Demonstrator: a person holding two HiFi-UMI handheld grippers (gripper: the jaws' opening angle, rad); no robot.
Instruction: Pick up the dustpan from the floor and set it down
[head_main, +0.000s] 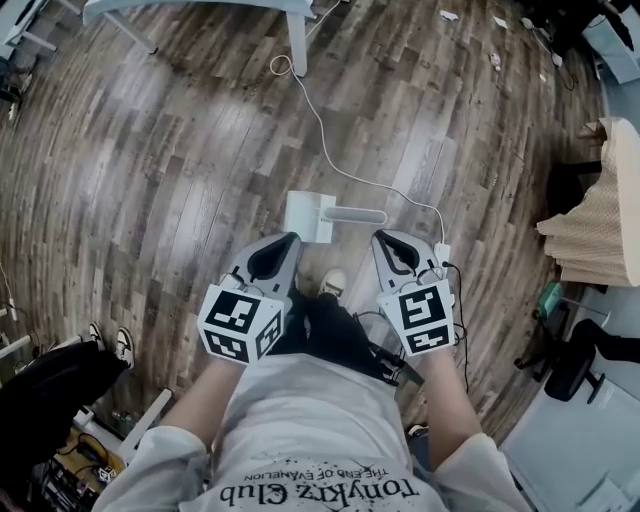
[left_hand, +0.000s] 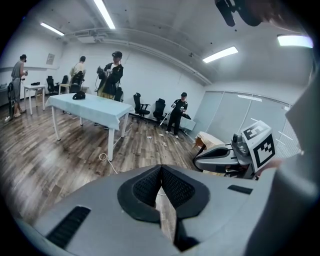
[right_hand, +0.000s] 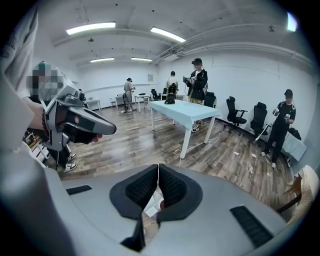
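Left gripper (head_main: 288, 240) and right gripper (head_main: 386, 240) are both pointing downward side by side, jaws pressed together on nothing, because the white dustpan (head_main: 310, 215) is lying on the wood floor (head_main: 180, 180) at twelve o'clock just beyond their tips, apparently awaiting pickup.

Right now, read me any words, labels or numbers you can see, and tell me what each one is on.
"TonyKrz Club": upside down on the person's white shirt.
"THE END OF EVANGELION": smaller print above it, blurred, so uncertain.
No words on the left marker cube or the right marker cube: square patterns only.
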